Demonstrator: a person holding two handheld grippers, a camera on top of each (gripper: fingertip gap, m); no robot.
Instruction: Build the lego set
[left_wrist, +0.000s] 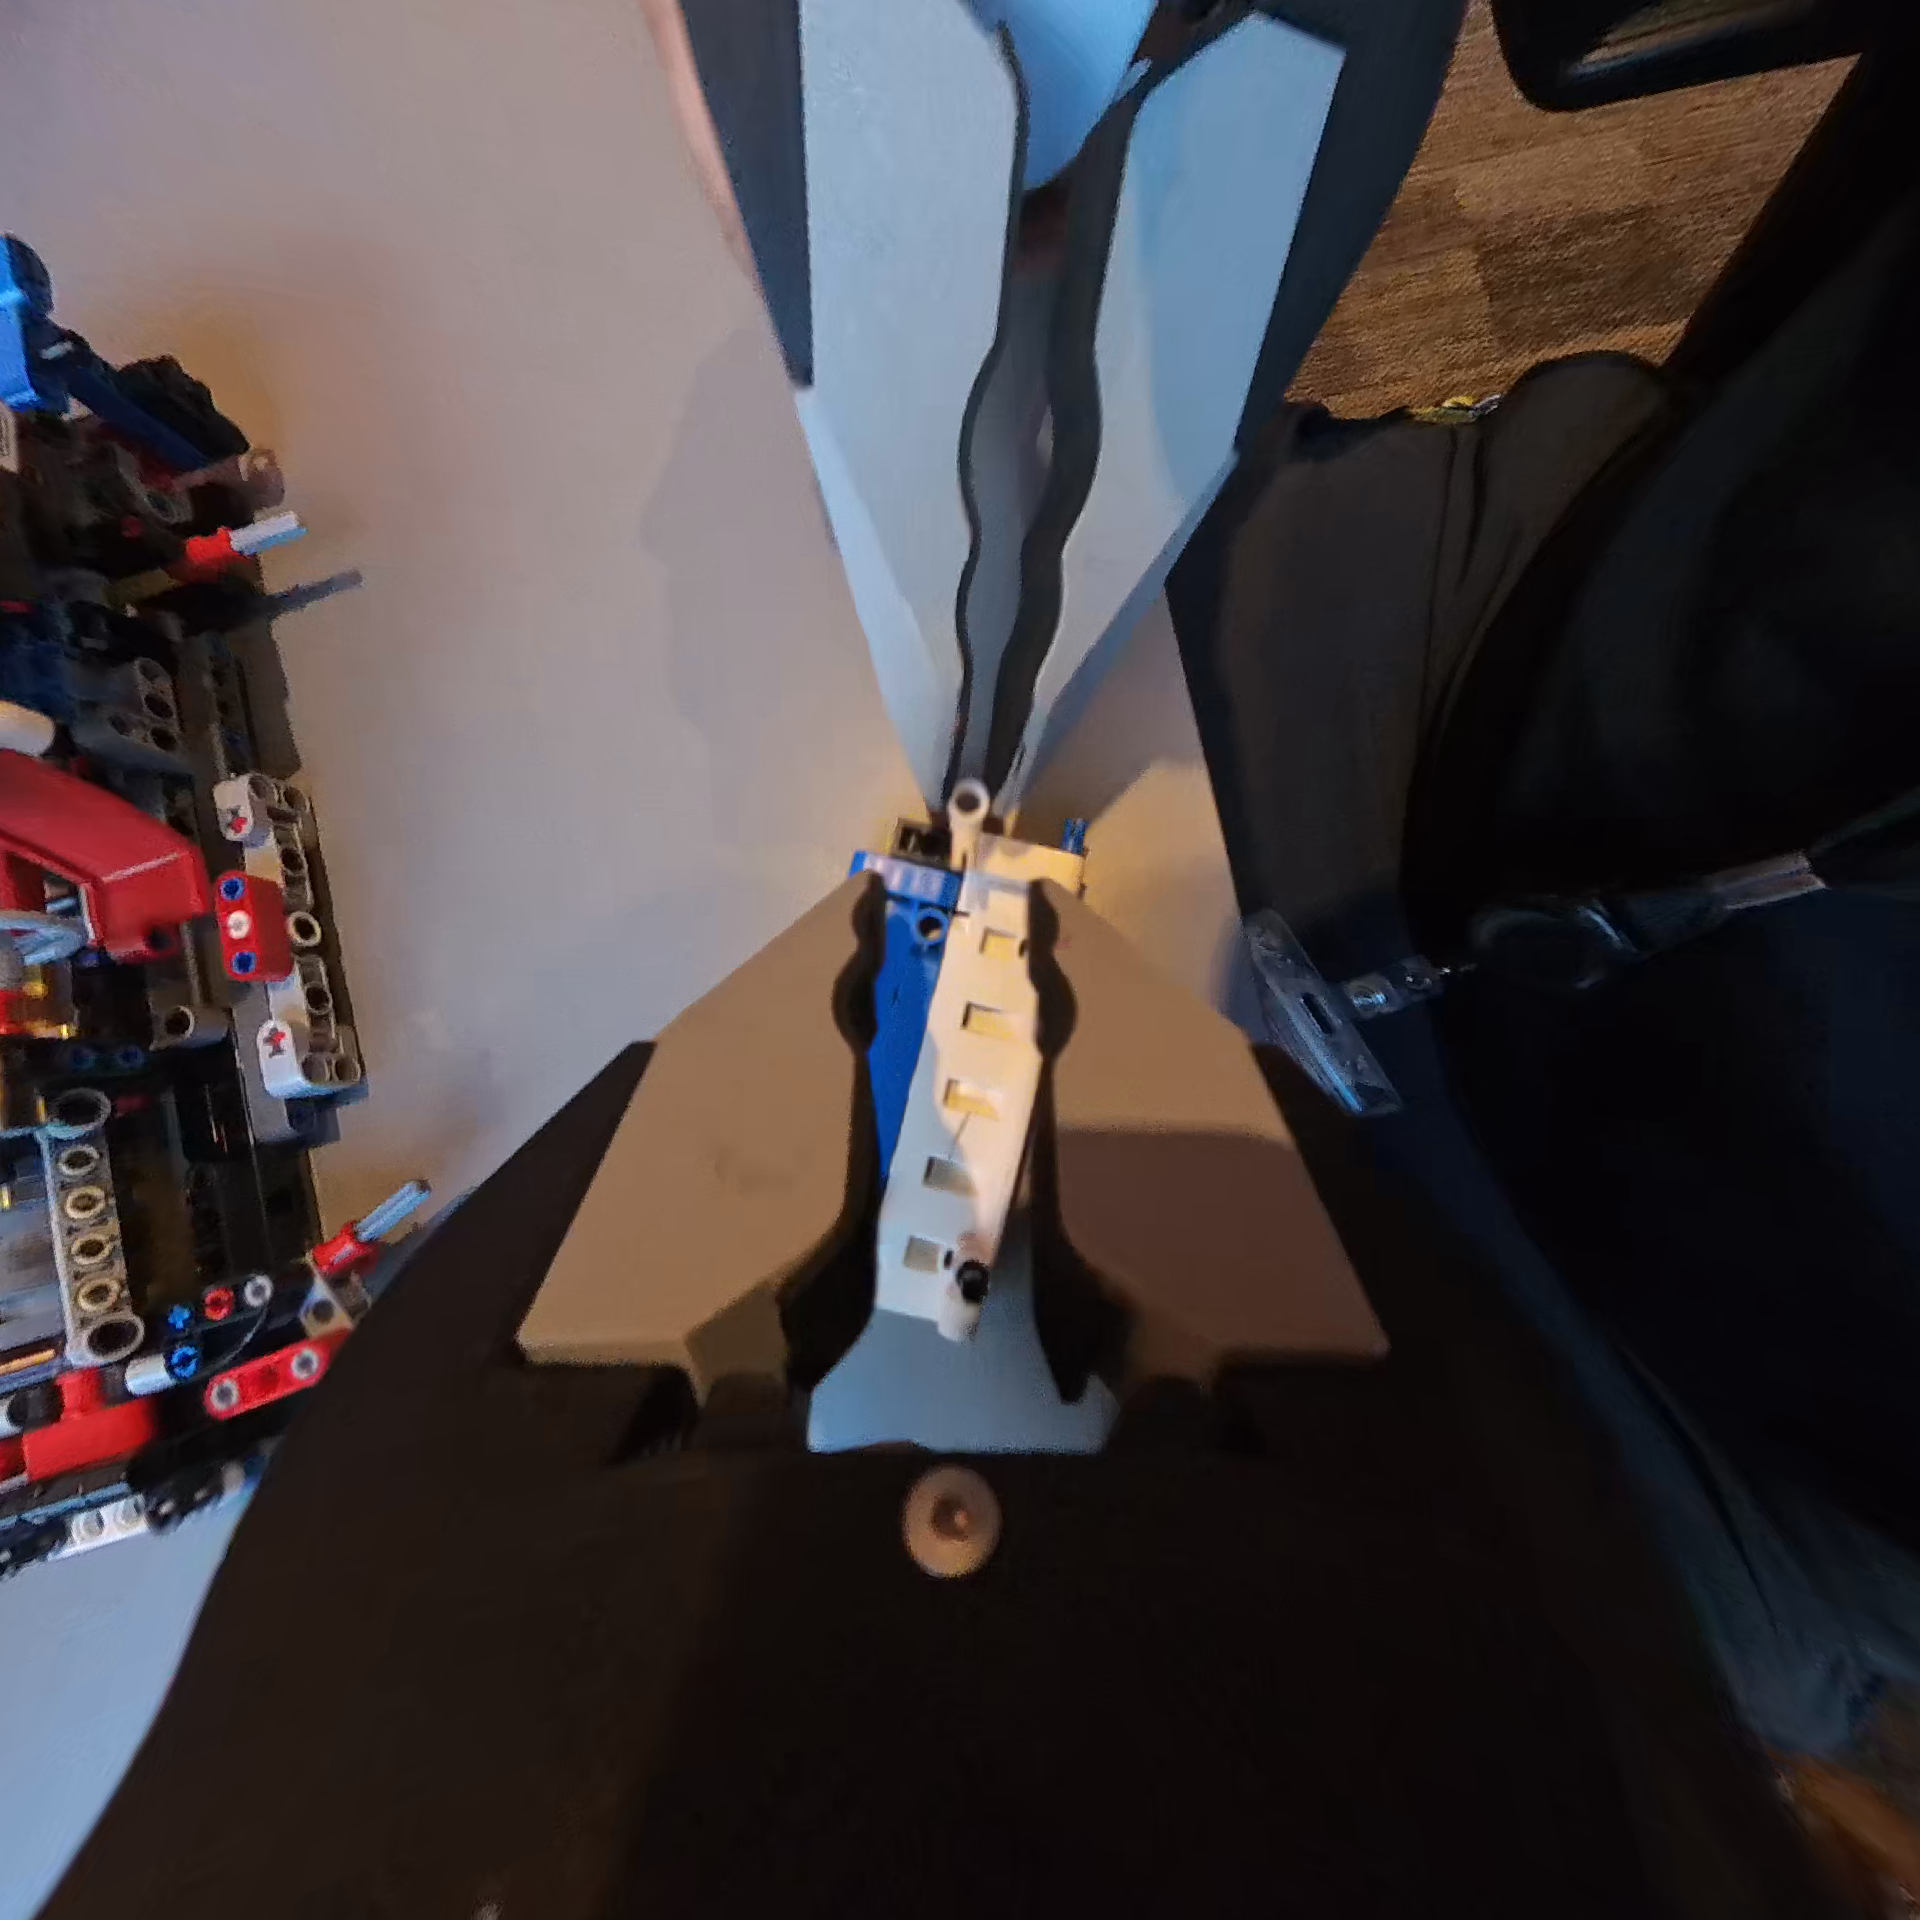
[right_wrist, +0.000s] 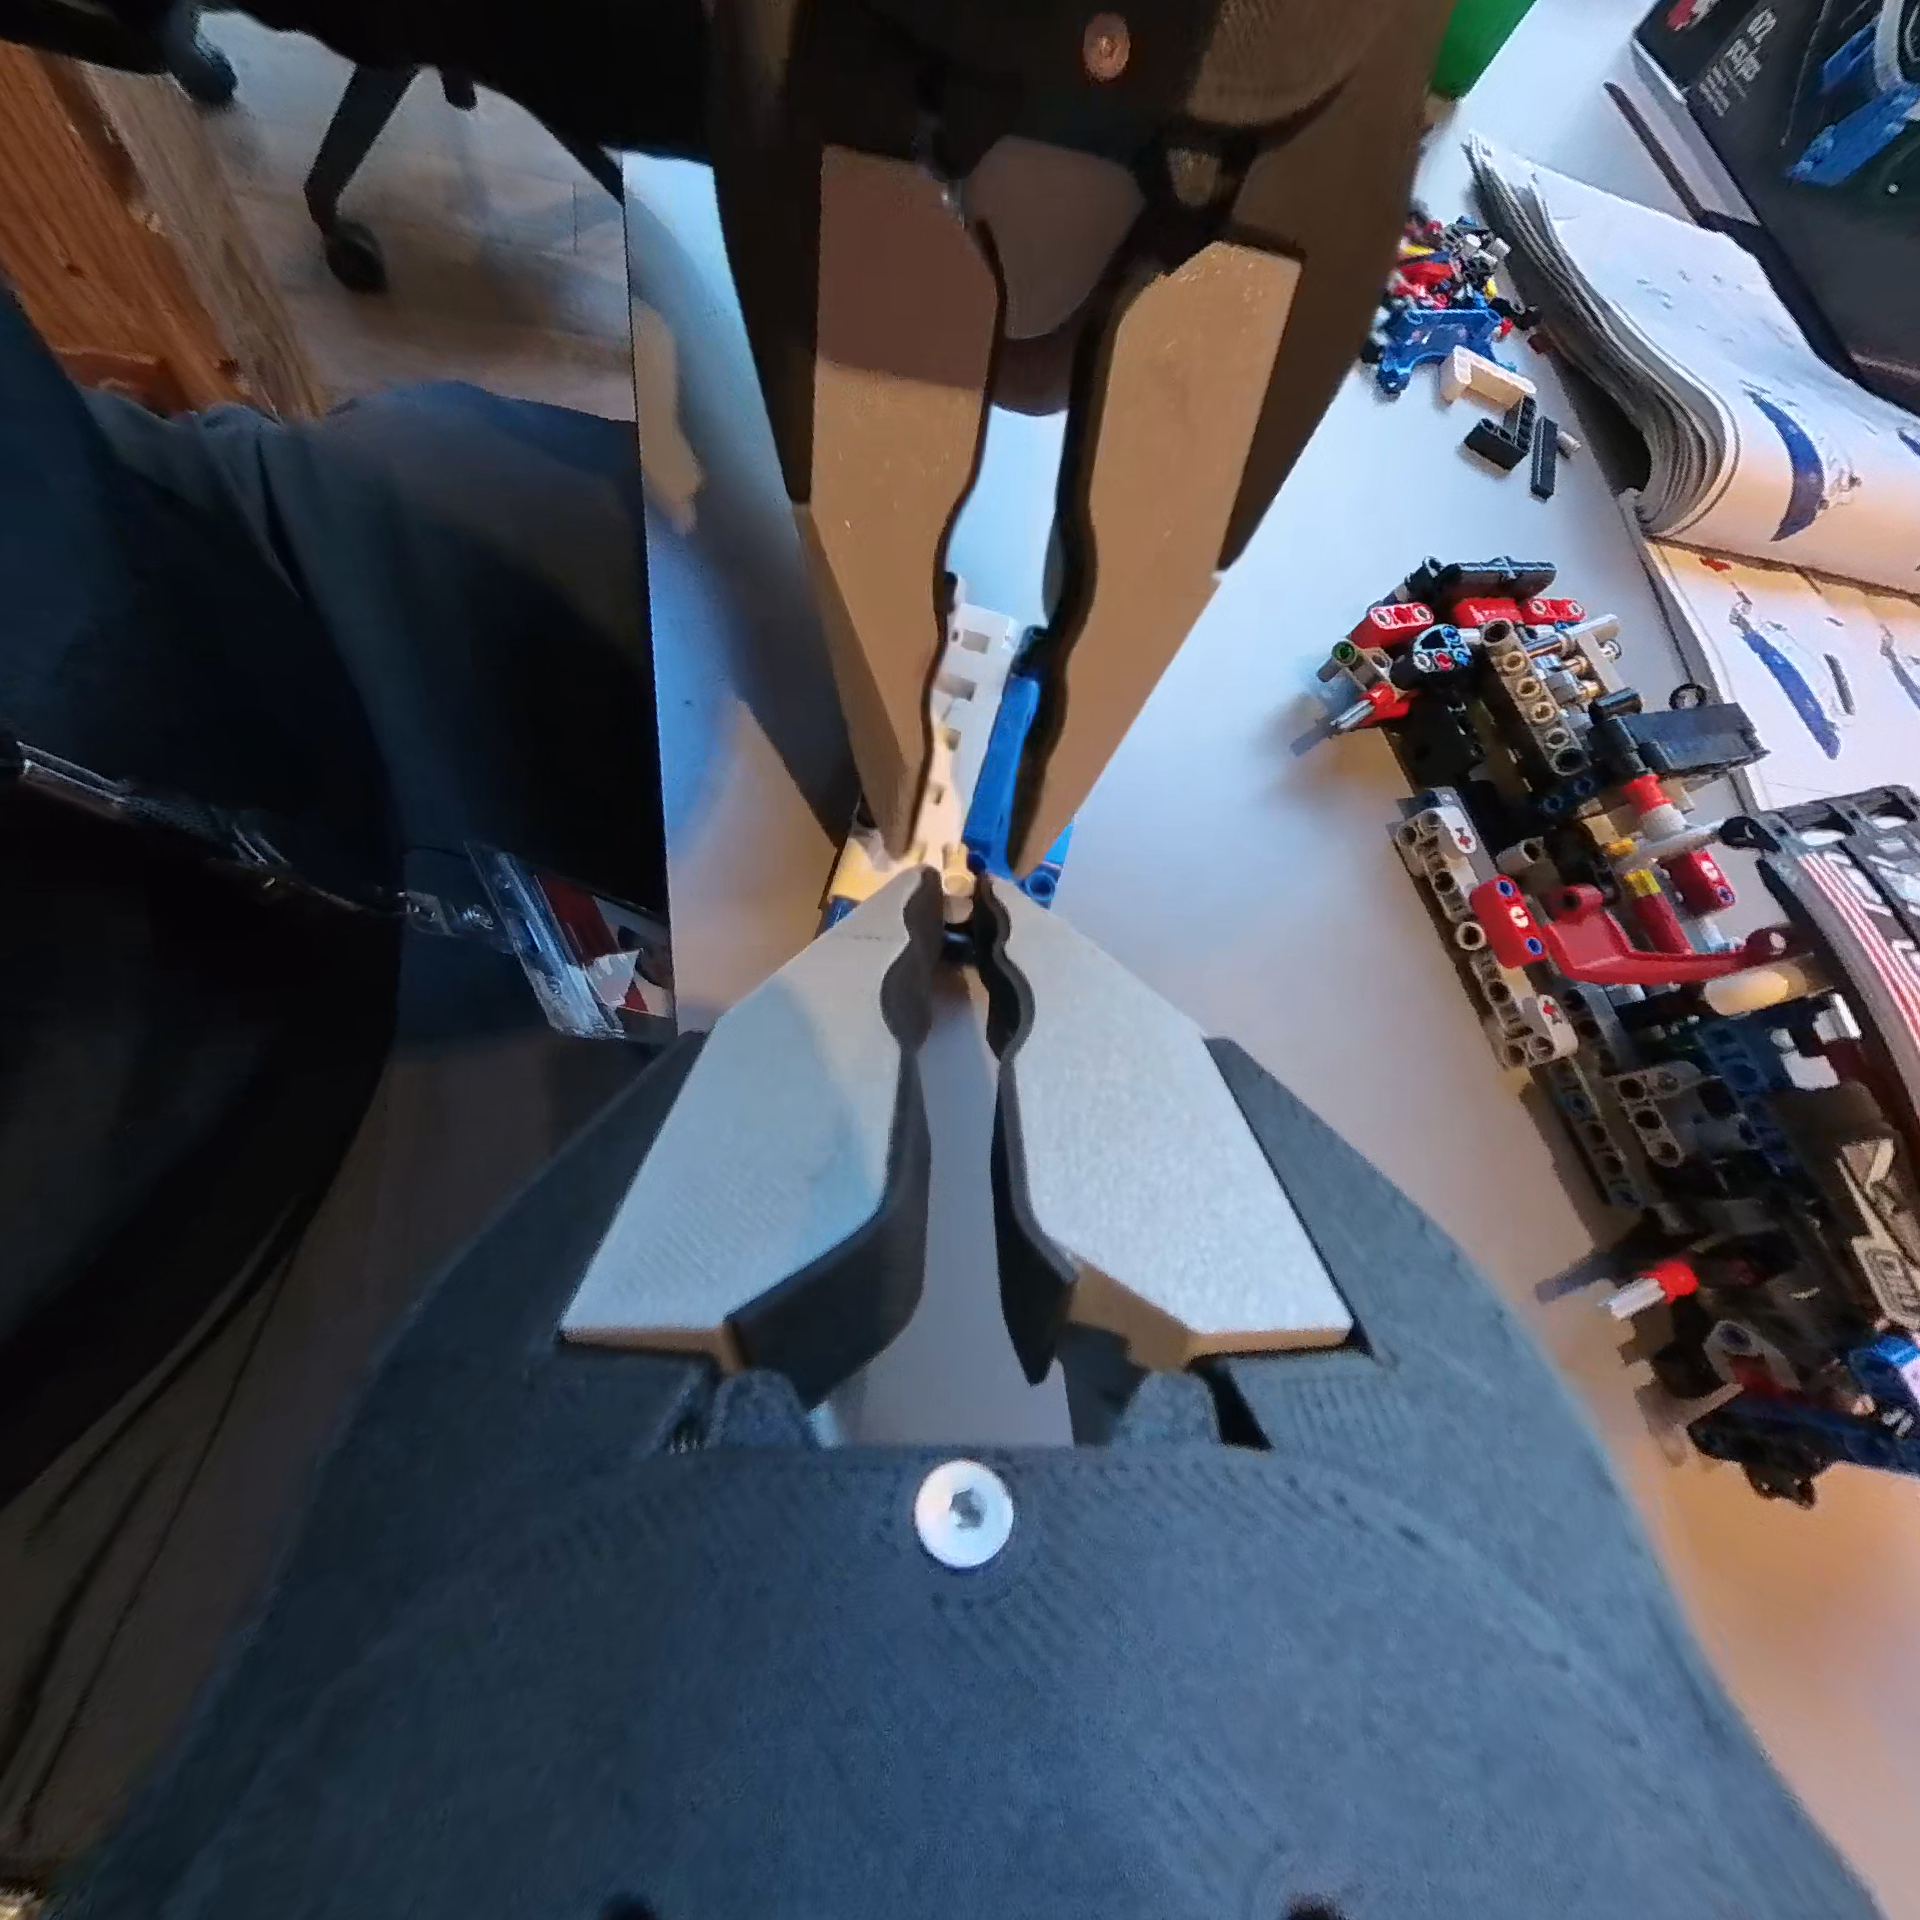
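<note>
Left gripper (left_wrist: 951, 1039) clamped narrow along white-and-blue subassembly (left_wrist: 956, 1049), long axis running straight away from jaws. Right gripper (right_wrist: 954, 904) meeting it nose to nose from far end, jaws pinched on small white pin (right_wrist: 956, 881) at subassembly's tip. Probably pushing pin in along that axis. Surface (right_wrist: 1195, 831) edge close on near side; open room toward chassis (right_wrist: 1621, 935), well apart.

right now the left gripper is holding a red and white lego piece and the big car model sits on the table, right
Not quite: the lego piece in the left gripper is blue and white, not red and white, as the left wrist view shows. The big car model does sit on the table.
</note>
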